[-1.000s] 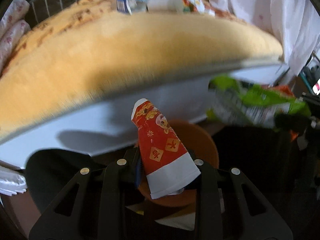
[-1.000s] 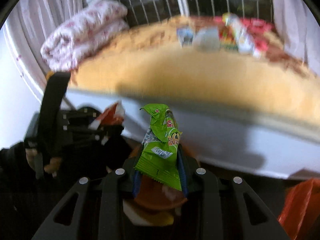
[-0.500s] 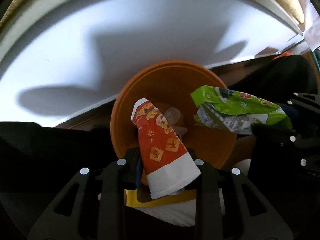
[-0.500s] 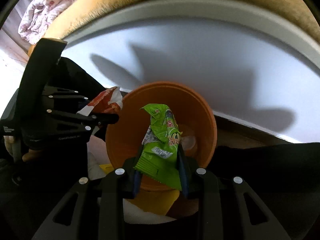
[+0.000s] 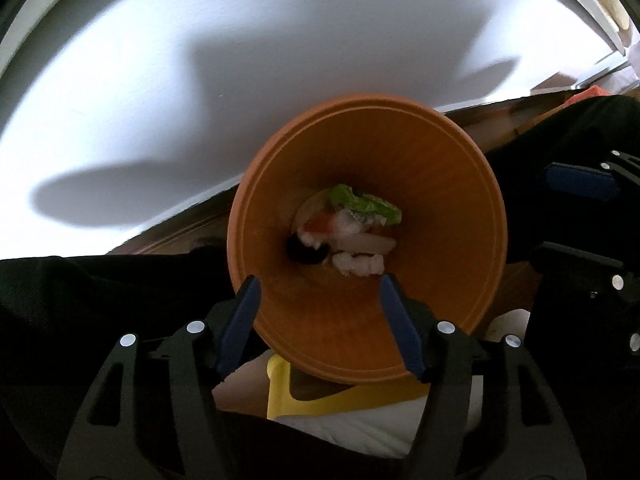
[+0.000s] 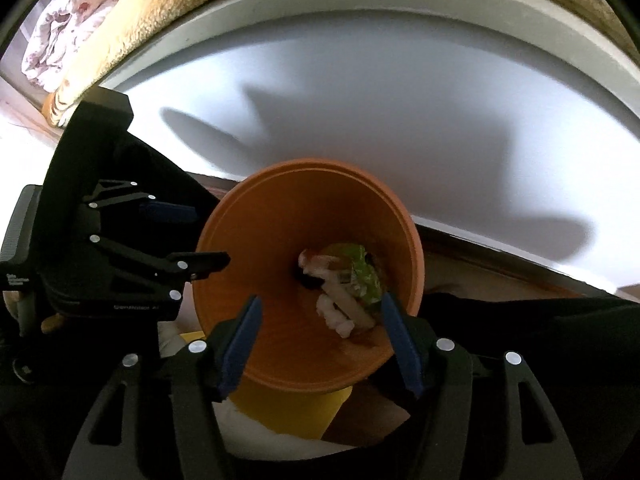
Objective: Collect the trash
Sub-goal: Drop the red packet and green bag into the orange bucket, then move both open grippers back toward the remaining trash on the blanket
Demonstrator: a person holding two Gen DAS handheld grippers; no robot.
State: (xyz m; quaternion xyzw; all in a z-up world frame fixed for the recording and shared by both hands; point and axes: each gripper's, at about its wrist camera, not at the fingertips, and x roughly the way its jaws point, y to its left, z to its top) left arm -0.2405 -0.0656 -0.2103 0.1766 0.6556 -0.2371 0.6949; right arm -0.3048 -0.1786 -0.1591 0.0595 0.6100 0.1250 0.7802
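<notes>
An orange waste bin (image 5: 440, 184) stands on the floor beside a white bed frame; it also shows in the right wrist view (image 6: 256, 248). At its bottom lie a green snack wrapper (image 5: 360, 204), a red and white wrapper (image 5: 320, 226) and white scraps. The green wrapper also shows in the right wrist view (image 6: 366, 276). My left gripper (image 5: 320, 308) is open and empty above the bin's near rim. My right gripper (image 6: 322, 328) is open and empty above the bin too. The left gripper (image 6: 168, 240) shows at the left of the right wrist view.
A white bed frame side (image 5: 240, 80) runs behind the bin, with a tan blanket (image 6: 132, 28) and a folded floral quilt (image 6: 56, 36) on top. A yellow object (image 5: 340, 396) and white paper lie under the bin's near side. Dark fabric flanks both sides.
Both grippers have opened. The red wrapper and the green wrapper have dropped from them into the orange bin. Both views have moved closer over the bin.
</notes>
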